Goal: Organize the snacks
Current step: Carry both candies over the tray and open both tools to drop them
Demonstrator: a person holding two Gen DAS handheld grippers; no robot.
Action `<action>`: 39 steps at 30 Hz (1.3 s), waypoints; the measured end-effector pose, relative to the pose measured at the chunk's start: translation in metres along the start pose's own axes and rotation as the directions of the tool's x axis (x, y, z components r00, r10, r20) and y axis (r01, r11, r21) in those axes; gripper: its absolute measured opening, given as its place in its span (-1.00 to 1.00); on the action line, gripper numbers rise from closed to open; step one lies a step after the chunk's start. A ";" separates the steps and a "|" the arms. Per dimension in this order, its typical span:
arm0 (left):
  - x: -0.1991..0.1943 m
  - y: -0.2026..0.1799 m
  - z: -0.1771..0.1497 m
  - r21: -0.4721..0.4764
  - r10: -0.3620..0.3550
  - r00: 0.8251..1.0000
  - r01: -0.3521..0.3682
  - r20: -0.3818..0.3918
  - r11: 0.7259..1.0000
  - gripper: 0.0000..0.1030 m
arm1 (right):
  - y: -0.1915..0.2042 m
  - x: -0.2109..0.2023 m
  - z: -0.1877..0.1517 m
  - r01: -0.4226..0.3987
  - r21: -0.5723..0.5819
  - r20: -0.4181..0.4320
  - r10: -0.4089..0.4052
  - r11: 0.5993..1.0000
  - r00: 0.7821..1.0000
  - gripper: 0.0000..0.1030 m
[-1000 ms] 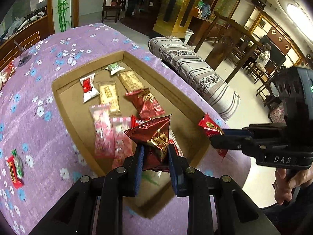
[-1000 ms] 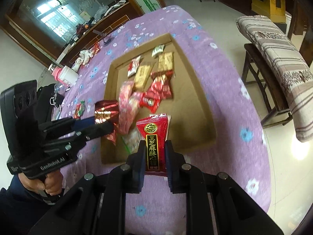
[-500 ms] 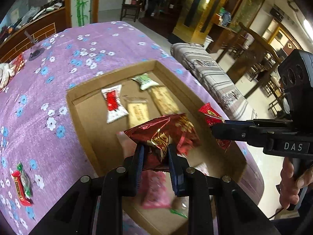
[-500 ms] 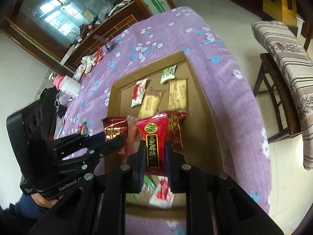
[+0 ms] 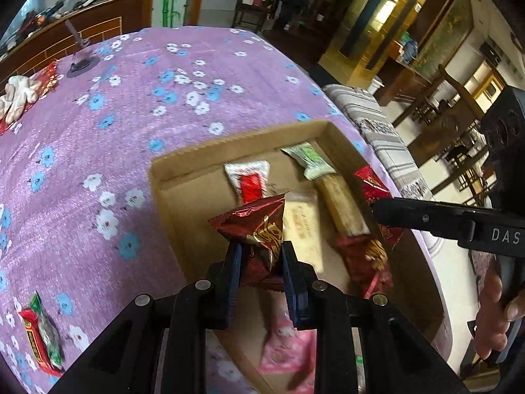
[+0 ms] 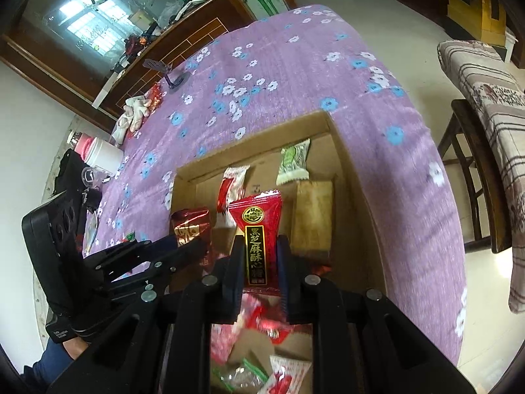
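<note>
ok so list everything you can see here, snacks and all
cardboard tray: 1, brown, on the tablecloth
tablecloth: 1, purple with flowers, over the table
dark red snack: 1, in left fingers
red snack with black label: 1, in right fingers
white-red snack: 1, tray far end
green-white snack: 1, tray far corner
tan bars: 2, tray middle
pink packets: blurred, tray near end
red-green snack: 1, on cloth outside tray
striped bench: 1, beside the table
left gripper: shut
right gripper: shut
</note>
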State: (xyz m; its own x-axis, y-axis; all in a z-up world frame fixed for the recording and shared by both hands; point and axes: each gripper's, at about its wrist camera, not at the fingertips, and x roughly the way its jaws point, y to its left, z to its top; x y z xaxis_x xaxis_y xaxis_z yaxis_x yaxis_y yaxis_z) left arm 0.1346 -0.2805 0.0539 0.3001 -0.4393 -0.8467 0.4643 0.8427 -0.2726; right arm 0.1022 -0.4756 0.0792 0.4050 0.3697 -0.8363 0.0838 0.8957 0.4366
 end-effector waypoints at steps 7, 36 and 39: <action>0.008 0.011 0.010 -0.038 -0.015 1.000 0.015 -0.004 0.999 -0.54 | 0.006 0.030 0.010 0.073 -0.033 -0.029 -0.074 0.997 0.997 -0.66; -0.028 -0.028 -0.011 0.066 -0.013 0.999 0.010 0.043 0.998 -0.23 | 0.012 -0.019 -0.032 0.115 0.052 0.070 -0.118 0.992 0.990 -0.24; -0.034 -0.030 -0.017 0.078 -0.012 0.999 0.009 0.044 0.997 -0.23 | 0.018 -0.029 -0.041 0.098 0.072 0.091 -0.105 0.993 0.990 -0.24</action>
State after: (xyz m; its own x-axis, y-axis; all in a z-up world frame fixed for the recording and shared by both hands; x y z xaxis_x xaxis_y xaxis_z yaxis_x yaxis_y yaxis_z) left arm 0.0959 -0.2856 0.0833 0.3308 -0.4628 -0.8224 0.5303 0.8121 -0.2437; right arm 0.0547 -0.4600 0.0972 0.4749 0.2499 -0.8438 0.1882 0.9078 0.3748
